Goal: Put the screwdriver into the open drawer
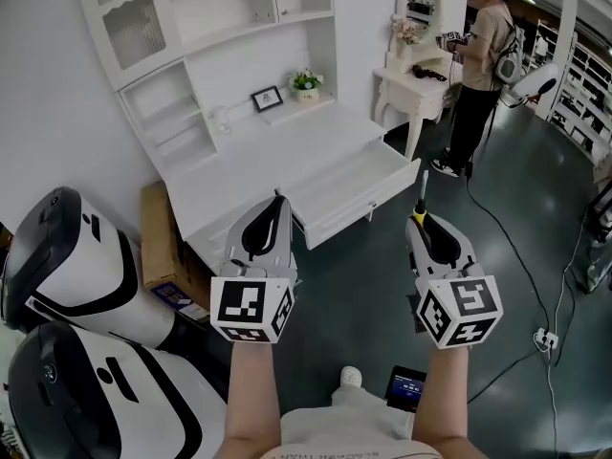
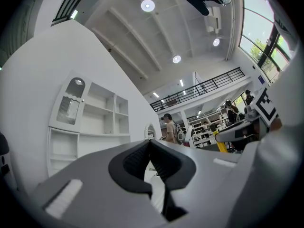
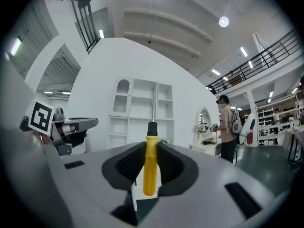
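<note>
**Yellow-handled screwdriver clamped in the right gripper, drawer standing open**

Yellow plastic shows between the jaws of the right gripper (image 3: 151, 148). They are clamped on the handle of the screwdriver (image 1: 422, 197), one dark ribbed pad on each side. The black collar and thin metal shaft stick out past the fingertips. The tool points ahead towards the white desk (image 1: 249, 165) and hangs over the dark floor (image 1: 382, 295), not inside the drawer (image 1: 356, 210). Seen from above, its tip lies near the drawer's right front corner, but I cannot tell whether it reaches over the rim.

The drawer is pulled well out from under the desk top, its front panel turned towards the person holding the grippers.

The left gripper (image 1: 276, 202) is held beside the right one and apart from it. It points at the desk's front edge, just left of the drawer. Its jaws are closed together at the tips and hold nothing. Each gripper has its marker cube (image 1: 253, 309) at the near end, by the forearm.

At the back of the desk a small picture frame (image 1: 267, 98) and a potted plant (image 1: 306, 82) stand side by side below the hutch shelves (image 1: 229, 8). Left of the desk a cardboard box (image 1: 163, 242) sits on the floor against it. Nearer still are two large rounded white-and-black housings (image 1: 76, 266). Across the room another person (image 1: 483, 65) stands at a white dressing table (image 1: 416, 89) with an oval mirror.
</note>
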`<move>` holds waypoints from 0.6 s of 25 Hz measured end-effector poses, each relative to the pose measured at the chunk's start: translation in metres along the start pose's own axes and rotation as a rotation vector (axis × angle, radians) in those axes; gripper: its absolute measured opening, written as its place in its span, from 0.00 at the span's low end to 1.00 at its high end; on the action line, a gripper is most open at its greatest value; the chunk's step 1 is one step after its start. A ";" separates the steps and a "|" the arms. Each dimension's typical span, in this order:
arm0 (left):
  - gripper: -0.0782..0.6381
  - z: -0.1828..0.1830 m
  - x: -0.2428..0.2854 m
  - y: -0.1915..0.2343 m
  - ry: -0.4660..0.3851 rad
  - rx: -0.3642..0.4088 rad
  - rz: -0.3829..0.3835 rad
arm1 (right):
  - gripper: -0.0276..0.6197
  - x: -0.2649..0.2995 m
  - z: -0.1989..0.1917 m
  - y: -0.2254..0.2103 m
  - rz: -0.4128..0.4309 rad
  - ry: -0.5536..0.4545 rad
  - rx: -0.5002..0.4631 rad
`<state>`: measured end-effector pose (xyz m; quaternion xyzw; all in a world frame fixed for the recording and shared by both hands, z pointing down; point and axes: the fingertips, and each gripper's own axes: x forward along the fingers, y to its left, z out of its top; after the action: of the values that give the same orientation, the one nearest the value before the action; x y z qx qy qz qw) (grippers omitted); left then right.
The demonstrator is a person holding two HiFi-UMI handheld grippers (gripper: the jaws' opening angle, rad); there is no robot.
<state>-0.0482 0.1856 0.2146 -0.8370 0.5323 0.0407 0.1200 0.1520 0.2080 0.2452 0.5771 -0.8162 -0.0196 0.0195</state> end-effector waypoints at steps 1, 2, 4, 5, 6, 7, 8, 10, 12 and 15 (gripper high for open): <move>0.12 -0.002 0.009 -0.001 0.001 0.001 0.003 | 0.17 0.007 0.000 -0.006 0.005 0.000 -0.001; 0.12 -0.003 0.017 -0.001 0.000 0.001 0.008 | 0.17 0.014 0.000 -0.012 0.009 -0.001 -0.002; 0.12 -0.006 0.033 -0.001 -0.005 -0.002 0.019 | 0.17 0.026 0.000 -0.024 0.020 -0.001 -0.006; 0.12 -0.007 0.039 -0.001 -0.007 -0.003 0.027 | 0.17 0.032 0.000 -0.028 0.028 0.001 -0.009; 0.12 -0.008 0.046 -0.001 -0.008 -0.005 0.034 | 0.17 0.038 -0.001 -0.033 0.035 0.003 -0.013; 0.12 -0.009 0.051 -0.001 -0.009 -0.006 0.040 | 0.17 0.042 -0.002 -0.037 0.040 0.006 -0.017; 0.12 -0.011 0.056 -0.002 -0.008 -0.007 0.044 | 0.17 0.046 -0.002 -0.041 0.044 0.009 -0.021; 0.12 -0.015 0.065 -0.004 -0.003 0.000 0.049 | 0.17 0.052 -0.004 -0.049 0.048 0.012 -0.026; 0.12 -0.017 0.072 -0.002 -0.003 0.006 0.056 | 0.17 0.057 -0.005 -0.054 0.052 0.013 -0.030; 0.12 -0.016 0.083 0.001 -0.014 0.004 0.064 | 0.17 0.065 -0.007 -0.060 0.058 0.012 -0.033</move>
<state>-0.0145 0.1079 0.2133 -0.8190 0.5580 0.0494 0.1243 0.1875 0.1262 0.2491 0.5531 -0.8319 -0.0289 0.0344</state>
